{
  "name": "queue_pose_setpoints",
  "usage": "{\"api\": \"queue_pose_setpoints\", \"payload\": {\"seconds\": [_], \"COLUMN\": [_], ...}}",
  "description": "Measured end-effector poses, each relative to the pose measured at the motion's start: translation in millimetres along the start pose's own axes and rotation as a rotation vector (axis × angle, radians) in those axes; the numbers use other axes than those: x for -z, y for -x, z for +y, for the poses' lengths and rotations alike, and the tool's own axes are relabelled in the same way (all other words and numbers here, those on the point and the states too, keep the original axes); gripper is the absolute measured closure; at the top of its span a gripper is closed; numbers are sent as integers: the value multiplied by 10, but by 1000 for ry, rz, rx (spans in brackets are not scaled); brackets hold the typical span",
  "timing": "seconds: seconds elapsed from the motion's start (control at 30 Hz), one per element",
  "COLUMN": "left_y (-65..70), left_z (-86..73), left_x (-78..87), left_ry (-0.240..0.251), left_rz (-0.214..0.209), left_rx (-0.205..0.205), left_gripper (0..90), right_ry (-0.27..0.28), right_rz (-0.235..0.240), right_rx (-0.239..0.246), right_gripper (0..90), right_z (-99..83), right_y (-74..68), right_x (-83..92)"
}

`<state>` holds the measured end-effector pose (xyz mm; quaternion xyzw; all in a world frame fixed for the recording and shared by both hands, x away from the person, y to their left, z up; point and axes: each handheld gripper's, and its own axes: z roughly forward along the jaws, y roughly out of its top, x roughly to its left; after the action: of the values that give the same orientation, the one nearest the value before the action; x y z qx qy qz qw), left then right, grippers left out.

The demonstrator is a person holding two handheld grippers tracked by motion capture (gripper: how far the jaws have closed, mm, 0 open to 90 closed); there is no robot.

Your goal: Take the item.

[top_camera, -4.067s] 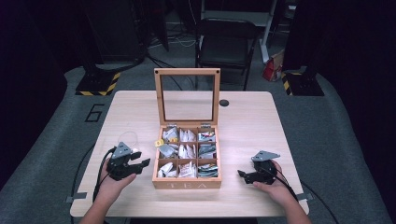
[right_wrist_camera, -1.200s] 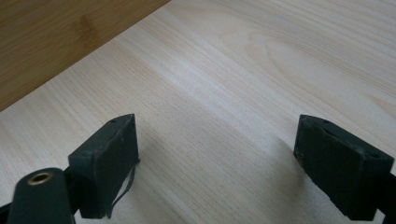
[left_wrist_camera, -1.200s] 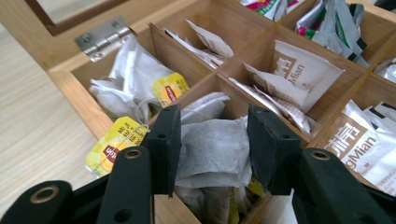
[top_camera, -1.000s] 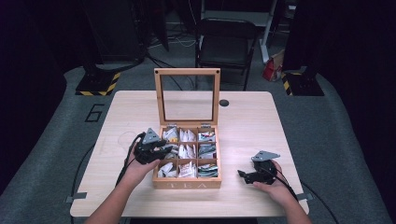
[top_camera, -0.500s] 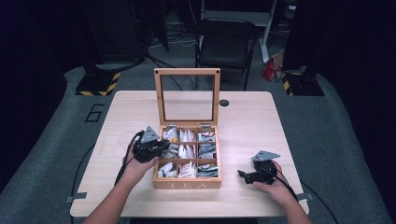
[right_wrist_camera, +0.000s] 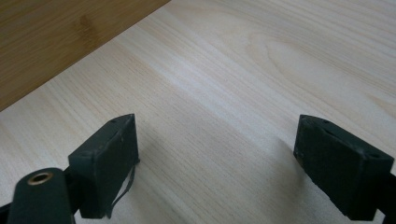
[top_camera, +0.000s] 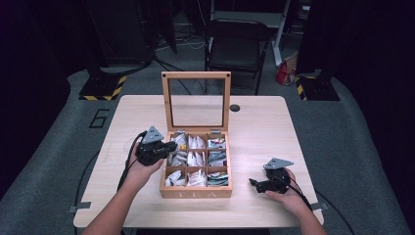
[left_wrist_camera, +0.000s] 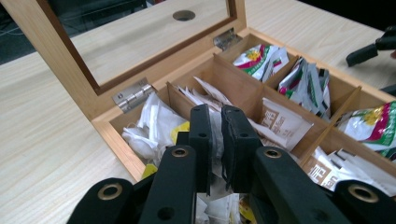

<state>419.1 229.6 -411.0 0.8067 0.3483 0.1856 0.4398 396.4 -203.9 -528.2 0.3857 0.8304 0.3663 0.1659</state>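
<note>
High view: you sit at a pale wooden worktop (top_camera: 259, 132) with an open wooden tea box (top_camera: 195, 193) in the middle, its glass-paned lid (top_camera: 195, 76) standing upright at the far side. The box has nine compartments, all holding paper sachets. Your left gripper (top_camera: 172, 146) reaches over the box's left wall into the left column, around the far and middle compartments. In the left gripper view its fingers (left_wrist_camera: 201, 135) are pressed almost together, with a thin white tea sachet (left_wrist_camera: 215, 135) apparently pinched between them, just above the other sachets in that compartment. Your right gripper (top_camera: 253, 183) rests on the worktop to the right of the box, well apart from it. In the right gripper view its fingers (right_wrist_camera: 109, 154) stand wide, with bare wood between them and nothing held. By my judgement, the pick is made, but the sachet is not yet clear of the box. Lifting it out and setting it down are left to do. For room to move, note the upright lid just beyond the left gripper and the thin dividers on either side of the fingers. Straight up and back toward you looks the freest path. Bare worktop lies to the left of the box and along its near edge. A small dark hole (top_camera: 235, 107) sits in the worktop beyond the box.
</note>
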Motion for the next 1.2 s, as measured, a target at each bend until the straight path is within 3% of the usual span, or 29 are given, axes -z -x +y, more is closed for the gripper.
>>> {"api": "queue_pose_setpoints", "payload": {"seconds": [0.3,0.7,1.2], "left_y": [5,16,-166], "left_z": [147,215,254], "left_x": [116,200,453], "left_ry": [21,37,67], "left_rz": [-7,8,66], "left_rx": [-10,-21,-18], "left_gripper": [828,827,827], "right_ry": [1,1,1], "right_rz": [-1,-1,-1], "right_rx": [-2,-2,-2], "right_gripper": [131,131,131], "right_z": [0,0,0], "right_y": [-1,-2,-1], "right_x": [-1,-1,-1]}}
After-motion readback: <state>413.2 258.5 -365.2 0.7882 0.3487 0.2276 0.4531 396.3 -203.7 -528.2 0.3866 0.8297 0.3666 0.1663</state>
